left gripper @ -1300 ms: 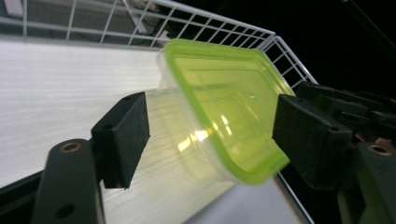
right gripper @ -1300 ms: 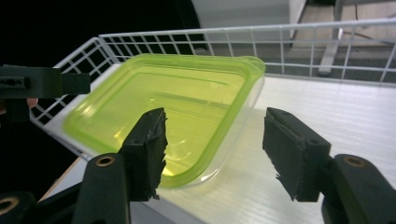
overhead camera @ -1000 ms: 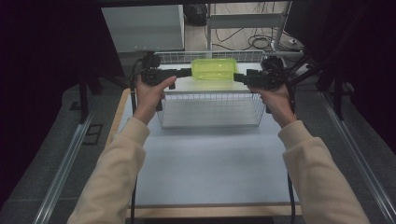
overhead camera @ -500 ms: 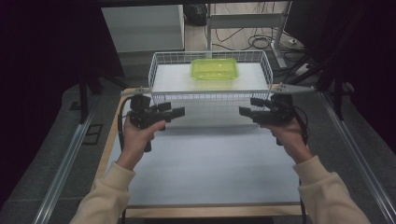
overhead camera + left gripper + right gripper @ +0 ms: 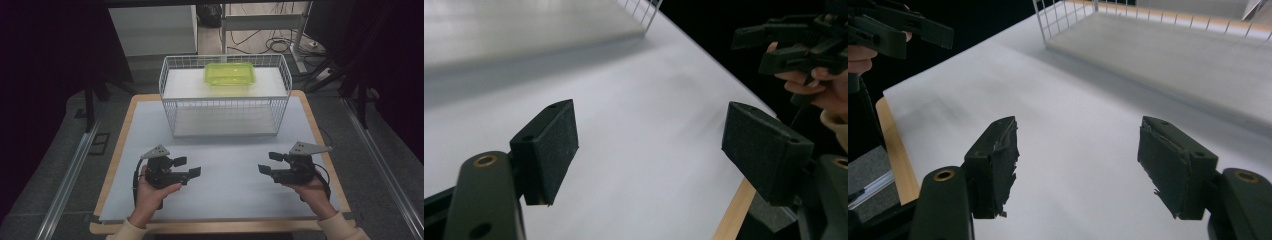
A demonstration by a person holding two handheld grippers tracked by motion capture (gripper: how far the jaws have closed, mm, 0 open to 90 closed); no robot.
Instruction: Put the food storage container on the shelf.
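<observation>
A lime-green plastic container (image 5: 229, 74) lies on a white surface at the back of a white wire basket (image 5: 224, 107) on the far half of the table. Both grippers are held low over the white mat, well short of the basket, and point toward each other. My left gripper (image 5: 188, 166) (image 5: 656, 150) is open with nothing between its pads. The right gripper (image 5: 268, 162) (image 5: 1088, 165) is open too, and only bare mat lies between its jaws. In each gripper view the other gripper and hand show farther off: the right one (image 5: 794, 45) and the left one (image 5: 893, 30).
The white mat (image 5: 225, 165) covers a wooden tabletop whose edge (image 5: 120, 227) shows around it. Metal rails (image 5: 65, 180) run along both sides on the floor. Desk legs and cables (image 5: 280, 45) stand behind the basket.
Both hands have drawn back from the two ends of the green container toward the near edge and come down low over the mat. The container has stayed in the basket.
</observation>
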